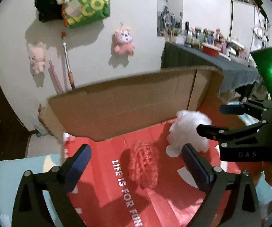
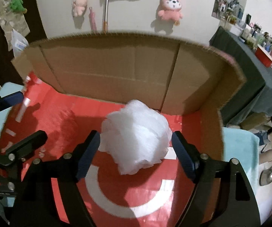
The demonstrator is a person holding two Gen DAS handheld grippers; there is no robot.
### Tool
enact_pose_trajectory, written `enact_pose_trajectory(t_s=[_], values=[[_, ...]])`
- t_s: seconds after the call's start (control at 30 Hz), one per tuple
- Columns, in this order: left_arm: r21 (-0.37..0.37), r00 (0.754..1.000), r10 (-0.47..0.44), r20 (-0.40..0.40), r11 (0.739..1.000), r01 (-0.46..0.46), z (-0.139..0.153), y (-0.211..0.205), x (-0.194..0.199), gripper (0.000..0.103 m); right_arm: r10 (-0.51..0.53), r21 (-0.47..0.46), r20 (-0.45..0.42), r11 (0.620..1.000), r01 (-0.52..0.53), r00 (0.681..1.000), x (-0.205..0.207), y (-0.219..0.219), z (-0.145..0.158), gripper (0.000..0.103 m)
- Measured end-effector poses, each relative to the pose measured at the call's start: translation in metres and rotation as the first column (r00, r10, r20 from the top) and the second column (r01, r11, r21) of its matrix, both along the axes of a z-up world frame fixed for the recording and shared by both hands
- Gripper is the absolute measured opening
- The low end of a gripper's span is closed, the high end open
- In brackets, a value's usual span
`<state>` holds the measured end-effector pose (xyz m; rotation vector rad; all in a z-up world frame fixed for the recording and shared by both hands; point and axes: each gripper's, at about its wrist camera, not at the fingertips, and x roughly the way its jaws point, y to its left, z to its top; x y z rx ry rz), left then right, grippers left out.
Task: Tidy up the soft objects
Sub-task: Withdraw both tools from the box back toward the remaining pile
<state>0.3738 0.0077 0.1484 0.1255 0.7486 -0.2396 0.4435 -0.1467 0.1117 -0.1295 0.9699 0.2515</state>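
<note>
Two hand-held grippers hang over a cardboard box (image 2: 117,70) lined with a red printed sheet (image 2: 64,117), where two soft objects lie apart on the floor of the box. The left gripper (image 1: 136,162) has its jaws spread wide with nothing between the pads; the red knitted net ball (image 1: 143,162) sits below and between them, untouched, beside the white lettering. The right gripper (image 2: 136,151) also has its jaws parted, its pads (image 2: 87,155) flanking the white fluffy tuft (image 2: 136,138) without pressing on it; the tuft rests near the back wall of the box, partly over a white ring printed on the sheet. Both objects look very light and highly compressible: the tuft is loose fibre that would likely squash flat and shed or snag, so a gentle pinch across its thick middle seems safest. The net ball appears springy, with an open weave that offers grip but could catch on a pad; across its widest part looks the best hold. Neither seems fragile or slippery
</note>
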Motion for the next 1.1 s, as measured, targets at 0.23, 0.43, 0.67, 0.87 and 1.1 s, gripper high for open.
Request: enact_pose_trajectory(t_s=[0.23, 0.43, 0.67, 0.87, 1.1], values=[[-0.054, 0.994, 0.016, 0.109, 0.998, -0.01, 0.053, 0.005, -0.055, 0.103, -0.018, 0.029, 0.107, 0.999, 0.015, 0.994, -0.05, -0.005, 0.053, 0.087], [-0.05, 0.977, 0.022, 0.214, 0.999, -0.012, 0.087, 0.001, -0.115, 0.103, -0.017, 0.043, 0.203, 0.999, 0.009, 0.979, -0.111, -0.017, 0.097, 0.093], [-0.082, 0.95, 0.028, 0.311, 0.997, -0.002, 0.115, 0.006, -0.183, 0.103, -0.001, 0.087, 0.298, 0.996, -0.026, 0.955, -0.183, -0.029, 0.13, 0.093], [-0.104, 0.923, 0.034, 0.384, 0.995, 0.007, 0.113, 0.008, -0.25, 0.103, 0.023, 0.099, 0.389, 0.993, -0.067, 0.921, -0.252, -0.039, 0.14, 0.099], [-0.132, 0.9, 0.057, 0.432, 0.991, 0.001, 0.094, 0.004, -0.317, 0.103, 0.016, 0.128, 0.481, 0.988, -0.088, 0.876, -0.338, -0.051, 0.136, 0.099]])
